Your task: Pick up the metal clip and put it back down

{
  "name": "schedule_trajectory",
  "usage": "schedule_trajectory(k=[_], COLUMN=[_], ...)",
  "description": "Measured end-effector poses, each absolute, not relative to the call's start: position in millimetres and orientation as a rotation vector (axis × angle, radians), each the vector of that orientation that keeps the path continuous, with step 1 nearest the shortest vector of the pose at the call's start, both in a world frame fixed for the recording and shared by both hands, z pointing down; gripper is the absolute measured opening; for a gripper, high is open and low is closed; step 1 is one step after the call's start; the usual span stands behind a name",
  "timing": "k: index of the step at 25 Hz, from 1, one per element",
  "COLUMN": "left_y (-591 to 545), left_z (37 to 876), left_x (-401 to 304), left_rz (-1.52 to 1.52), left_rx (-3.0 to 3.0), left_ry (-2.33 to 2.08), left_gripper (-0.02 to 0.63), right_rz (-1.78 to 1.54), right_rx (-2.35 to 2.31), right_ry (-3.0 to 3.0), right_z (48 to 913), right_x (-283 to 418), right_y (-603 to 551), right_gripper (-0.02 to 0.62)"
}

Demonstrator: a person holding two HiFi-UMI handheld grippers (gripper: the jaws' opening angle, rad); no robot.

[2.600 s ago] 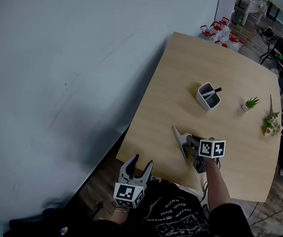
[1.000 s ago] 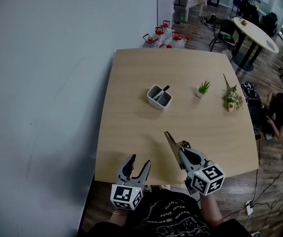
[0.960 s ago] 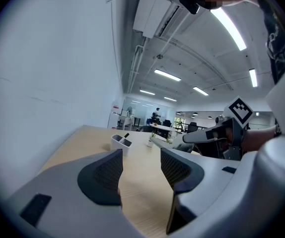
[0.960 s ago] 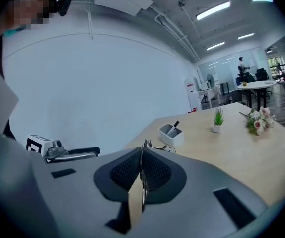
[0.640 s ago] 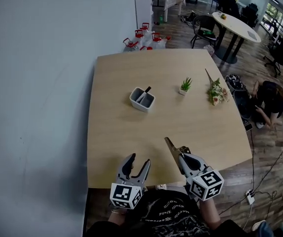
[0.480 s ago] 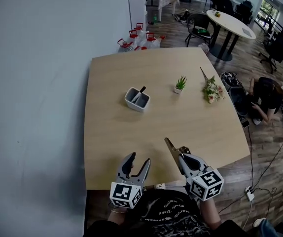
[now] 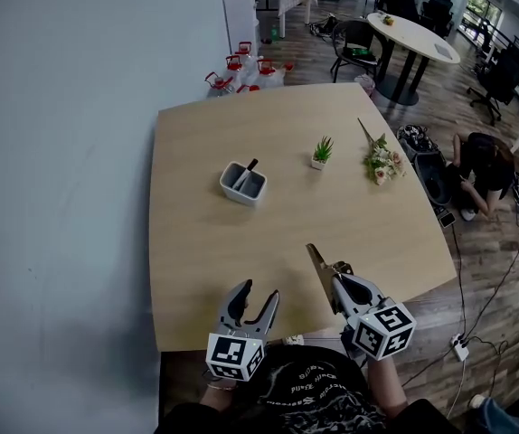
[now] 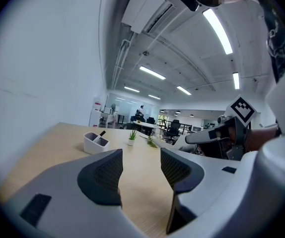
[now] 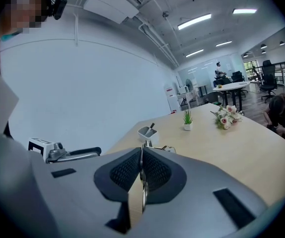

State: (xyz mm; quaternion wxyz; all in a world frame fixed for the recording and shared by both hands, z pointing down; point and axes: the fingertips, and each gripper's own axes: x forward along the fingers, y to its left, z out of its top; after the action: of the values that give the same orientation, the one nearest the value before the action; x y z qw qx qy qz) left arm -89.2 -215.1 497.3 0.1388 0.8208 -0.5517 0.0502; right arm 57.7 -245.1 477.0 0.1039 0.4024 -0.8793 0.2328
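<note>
My right gripper hovers over the near edge of the wooden table, shut on the metal clip. The clip is a thin metallic piece that sticks out ahead of the jaws. In the right gripper view the clip shows as a thin blade pinched between the dark pads, with its wire loops past the tips. My left gripper is at the table's near edge, left of the right one. It is open, and in the left gripper view nothing lies in the left gripper's gap.
A white holder with a pen, a small potted plant and a flower bunch sit on the far half of the table. A wall runs along the left. Water bottles, a round table and a crouching person are beyond.
The head view has swung, so the table now lies further left in the picture. Both grippers have shifted along the table's near edge. The right one still holds the clip, and the left stays open.
</note>
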Motion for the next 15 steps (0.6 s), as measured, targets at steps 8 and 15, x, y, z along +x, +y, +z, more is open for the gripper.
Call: schedule_trajectory(k=[8, 15], left_y=[-223, -234], left_z=[507, 517], left_x=[-72, -52], left_rz=[0.207, 0.27], left_rx=[2.396, 2.425], left_ry=[-1.558, -1.504], left_gripper=[0.242, 0.242], right_rz=[0.854, 1.04], right_rx=[1.279, 1.371], right_ry=[-2.574, -2.519], right_z=[496, 524], right_x=[85, 118], right_y=[-280, -311], right_gripper=[0.023, 0.023])
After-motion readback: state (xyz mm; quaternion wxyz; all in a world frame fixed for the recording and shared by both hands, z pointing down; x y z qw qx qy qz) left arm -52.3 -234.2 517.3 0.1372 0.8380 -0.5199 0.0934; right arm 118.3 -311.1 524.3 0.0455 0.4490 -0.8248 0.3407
